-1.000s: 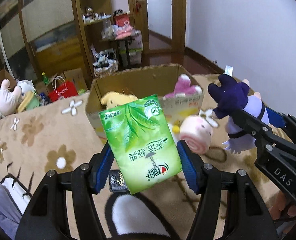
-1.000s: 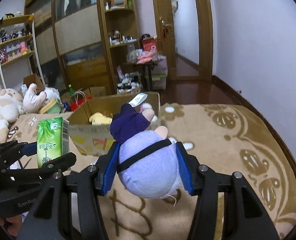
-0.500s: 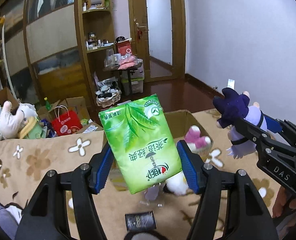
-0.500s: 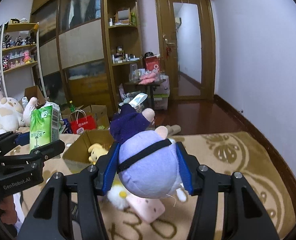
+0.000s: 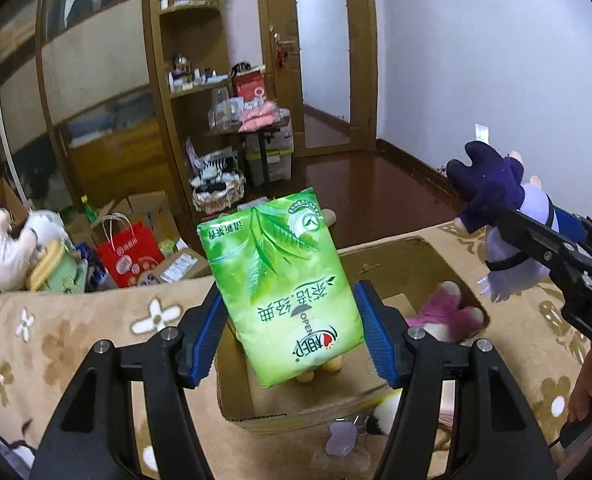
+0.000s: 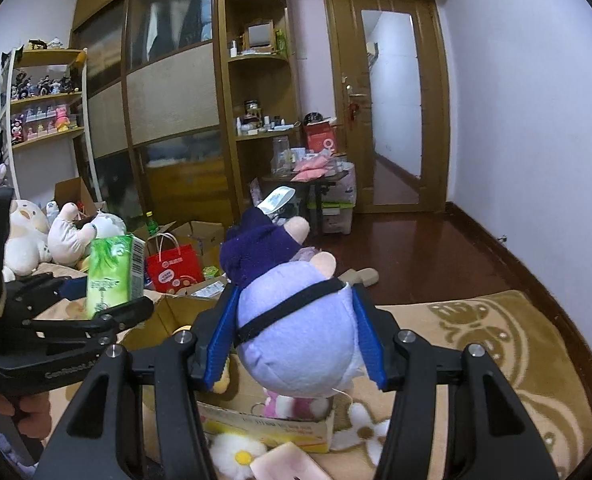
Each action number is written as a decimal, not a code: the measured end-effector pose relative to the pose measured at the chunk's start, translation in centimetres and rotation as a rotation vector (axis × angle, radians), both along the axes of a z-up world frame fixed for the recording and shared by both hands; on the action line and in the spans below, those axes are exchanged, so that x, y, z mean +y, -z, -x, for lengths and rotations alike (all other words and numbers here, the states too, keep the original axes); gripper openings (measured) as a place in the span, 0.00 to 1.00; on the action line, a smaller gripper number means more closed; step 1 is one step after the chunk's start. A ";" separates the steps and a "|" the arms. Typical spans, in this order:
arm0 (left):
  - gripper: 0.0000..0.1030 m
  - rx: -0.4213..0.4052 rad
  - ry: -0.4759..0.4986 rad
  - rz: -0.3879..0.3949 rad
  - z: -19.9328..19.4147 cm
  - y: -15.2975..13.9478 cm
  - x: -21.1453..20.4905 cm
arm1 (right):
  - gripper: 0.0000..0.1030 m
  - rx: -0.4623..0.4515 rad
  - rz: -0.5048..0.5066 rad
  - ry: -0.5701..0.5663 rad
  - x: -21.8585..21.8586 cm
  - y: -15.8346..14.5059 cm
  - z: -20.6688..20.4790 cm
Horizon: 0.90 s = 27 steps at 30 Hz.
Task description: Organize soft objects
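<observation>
My left gripper [image 5: 288, 334] is shut on a green tissue pack [image 5: 280, 284] and holds it above the open cardboard box [image 5: 440, 254] on the bed. My right gripper [image 6: 294, 348] is shut on a lilac plush doll with a dark purple hat [image 6: 292, 328], held above the same box [image 6: 264, 426]. The doll also shows at the right of the left wrist view [image 5: 500, 216]; the tissue pack shows at the left of the right wrist view [image 6: 114, 272]. A pink plush [image 5: 444, 312] lies inside the box.
The box sits on a tan flowered blanket [image 5: 56, 332]. A white flower plush [image 6: 236, 454] and a pink item [image 6: 288, 462] lie in front of the box. Plush toys [image 5: 12, 248], a red bag [image 5: 130, 252] and boxes lie beyond the bed. Wardrobe and shelves stand behind.
Both grippers have risen and moved forward over the box with their loads still held. The box now lies beneath them; earlier it was ahead.
</observation>
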<state>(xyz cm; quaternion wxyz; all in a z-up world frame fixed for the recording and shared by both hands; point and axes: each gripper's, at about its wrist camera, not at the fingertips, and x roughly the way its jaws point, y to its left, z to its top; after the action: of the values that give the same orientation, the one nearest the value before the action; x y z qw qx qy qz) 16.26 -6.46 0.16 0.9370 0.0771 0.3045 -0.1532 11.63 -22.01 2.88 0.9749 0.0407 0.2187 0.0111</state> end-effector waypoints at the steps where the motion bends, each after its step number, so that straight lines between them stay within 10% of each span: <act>1: 0.61 0.013 0.000 0.006 -0.6 0.5 0.1 | 0.57 0.001 -0.003 -0.005 0.1 0.3 -0.3; 27: 0.74 0.160 -0.004 0.004 -2.9 5.8 0.5 | 0.62 0.112 -0.081 -0.058 -0.5 6.1 -3.7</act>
<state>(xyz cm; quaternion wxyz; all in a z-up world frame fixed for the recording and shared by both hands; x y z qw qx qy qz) 19.17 -5.94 -5.62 0.9101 0.0621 0.3781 -0.1578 15.32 -22.53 -3.27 0.9579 0.0745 0.2735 0.0458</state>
